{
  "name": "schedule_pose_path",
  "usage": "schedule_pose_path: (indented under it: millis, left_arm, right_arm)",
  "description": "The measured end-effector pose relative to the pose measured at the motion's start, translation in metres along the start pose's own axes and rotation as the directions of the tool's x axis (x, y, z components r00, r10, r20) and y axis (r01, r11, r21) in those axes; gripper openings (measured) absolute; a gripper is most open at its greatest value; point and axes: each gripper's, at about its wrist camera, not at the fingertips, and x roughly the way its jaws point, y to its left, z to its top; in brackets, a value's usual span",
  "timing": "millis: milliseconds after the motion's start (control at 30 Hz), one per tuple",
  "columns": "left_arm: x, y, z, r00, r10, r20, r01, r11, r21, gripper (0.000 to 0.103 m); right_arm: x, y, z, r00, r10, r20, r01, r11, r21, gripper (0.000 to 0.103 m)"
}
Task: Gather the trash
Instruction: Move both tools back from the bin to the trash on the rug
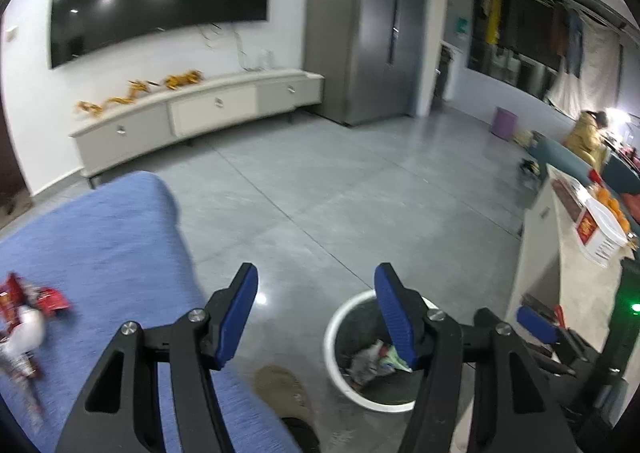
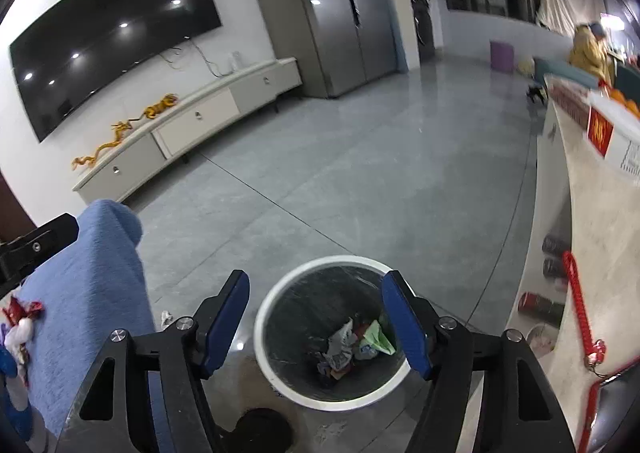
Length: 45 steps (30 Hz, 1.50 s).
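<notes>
A white-rimmed trash bin (image 2: 280, 293) with a dark liner stands on the floor and holds crumpled wrappers (image 2: 352, 345). My right gripper (image 2: 316, 317) is open and empty, right above the bin. My left gripper (image 1: 316, 313) is open and empty, above the floor left of the bin (image 1: 332, 333). Red and white wrappers (image 1: 28, 313) lie on the blue cushion (image 1: 100, 253) at the far left; they also show in the right wrist view (image 2: 20, 317). The right gripper's finger (image 1: 536, 325) shows at the right of the left wrist view.
A pale counter (image 2: 592, 253) with a red cord (image 2: 580, 305) and a box of oranges (image 1: 600, 229) stands at the right. A TV cabinet (image 1: 192, 113), a TV and a grey cabinet (image 1: 360, 33) are across the grey floor. A person (image 1: 588, 137) sits far right.
</notes>
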Motion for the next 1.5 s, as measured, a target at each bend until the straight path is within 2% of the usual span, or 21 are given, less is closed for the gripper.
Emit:
schedule_pose_path:
  millis: [100, 233, 533, 1033, 1167, 1267, 1500]
  left_arm:
    - [-0.021, 0.014, -0.006, 0.998, 0.048, 0.039, -0.047, 0.999, -0.023, 0.071]
    - [-0.048, 0.031, -0.012, 0.992, 0.091, 0.086, -0.088, 0.995, -0.036, 0.071]
    - [-0.096, 0.064, -0.023, 0.979, 0.135, 0.154, -0.124, 0.989, -0.077, 0.072]
    - [-0.153, 0.106, -0.033, 0.962, 0.166, 0.216, -0.131, 0.977, -0.168, 0.072]
    - [-0.171, 0.120, -0.040, 0.955, 0.181, 0.235, -0.137, 0.972, -0.193, 0.078]
    - [-0.182, 0.132, -0.046, 0.949, 0.196, 0.247, -0.144, 0.966, -0.213, 0.078]
    - [-0.192, 0.175, -0.067, 0.945, 0.250, 0.212, -0.188, 0.943, -0.274, 0.078]
  right_arm:
    - [-0.014, 0.016, -0.001, 1.000, 0.014, 0.026, -0.013, 0.999, -0.036, 0.070]
    - [-0.036, 0.041, -0.003, 0.997, 0.039, 0.064, -0.033, 0.995, -0.089, 0.071]
    - [-0.067, 0.077, -0.005, 0.989, 0.076, 0.127, -0.056, 0.986, -0.155, 0.072]
    - [-0.111, 0.115, -0.017, 0.975, 0.106, 0.193, -0.060, 0.971, -0.229, 0.074]
    - [-0.126, 0.130, -0.021, 0.968, 0.130, 0.213, -0.072, 0.963, -0.258, 0.075]
    - [-0.137, 0.143, -0.025, 0.962, 0.161, 0.220, -0.096, 0.955, -0.280, 0.075]
    - [-0.150, 0.169, -0.033, 0.952, 0.213, 0.221, -0.132, 0.934, -0.333, 0.075]
